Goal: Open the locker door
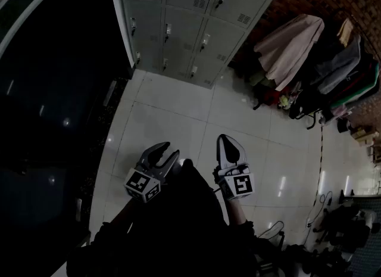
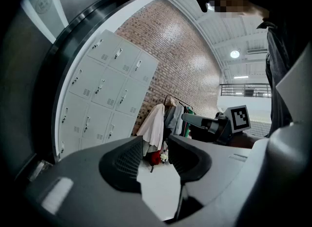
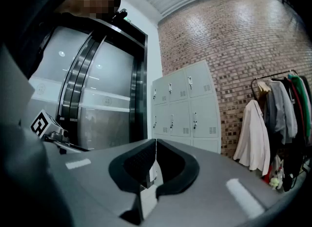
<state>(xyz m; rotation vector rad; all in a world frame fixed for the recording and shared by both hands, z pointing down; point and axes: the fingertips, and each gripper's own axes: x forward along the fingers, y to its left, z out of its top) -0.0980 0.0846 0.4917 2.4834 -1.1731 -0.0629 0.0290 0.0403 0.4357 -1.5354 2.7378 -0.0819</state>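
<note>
Grey lockers [image 1: 178,8] over white tile floor [image 1: 172,115] — left gripper [image 1: 169,151] slightly apart, empty — right gripper [image 1: 224,140] closed.

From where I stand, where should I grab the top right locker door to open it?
Take the small upright handle by the door's left edge, straight from the front, jaws either side: it seems to be the only part standing off the flat panel.
</note>
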